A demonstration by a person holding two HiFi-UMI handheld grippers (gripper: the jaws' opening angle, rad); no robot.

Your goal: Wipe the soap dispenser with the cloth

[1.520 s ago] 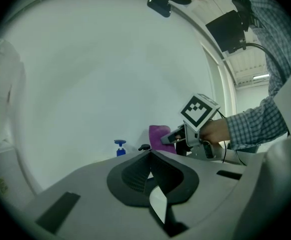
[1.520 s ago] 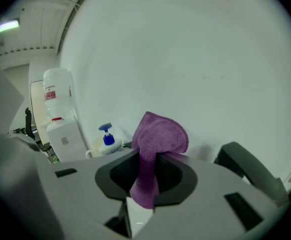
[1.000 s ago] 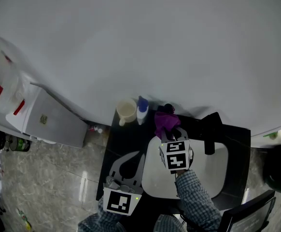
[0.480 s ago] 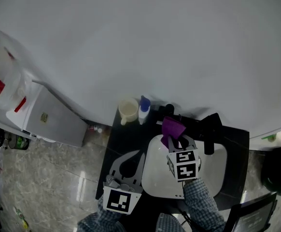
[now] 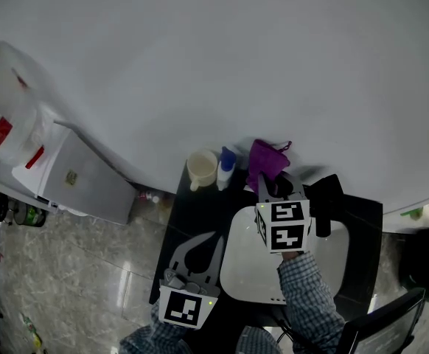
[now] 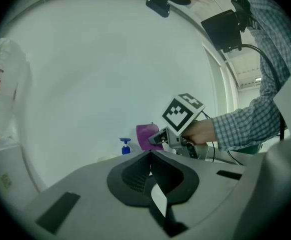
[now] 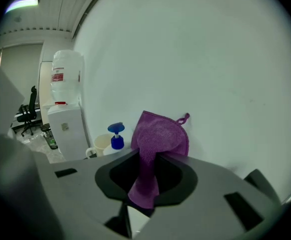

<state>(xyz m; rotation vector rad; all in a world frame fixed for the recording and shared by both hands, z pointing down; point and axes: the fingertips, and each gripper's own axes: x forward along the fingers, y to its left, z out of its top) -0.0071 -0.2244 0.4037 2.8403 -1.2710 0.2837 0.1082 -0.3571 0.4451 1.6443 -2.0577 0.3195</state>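
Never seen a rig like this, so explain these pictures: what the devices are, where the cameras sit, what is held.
No robot here: a person holds a two-jaw gripper in each hand. The top-down picture comes from a camera on their head; the other two ride on the grippers. The right gripper is clamped on a purple cloth. The left gripper is shut and empty. On the black counter stand a blue-pump soap dispenser and a cream mug, beside a white sink.

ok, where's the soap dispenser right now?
Head view: the soap dispenser stands at the back-left of the dark counter, between the cream mug on its left and the purple cloth held in the right tool.
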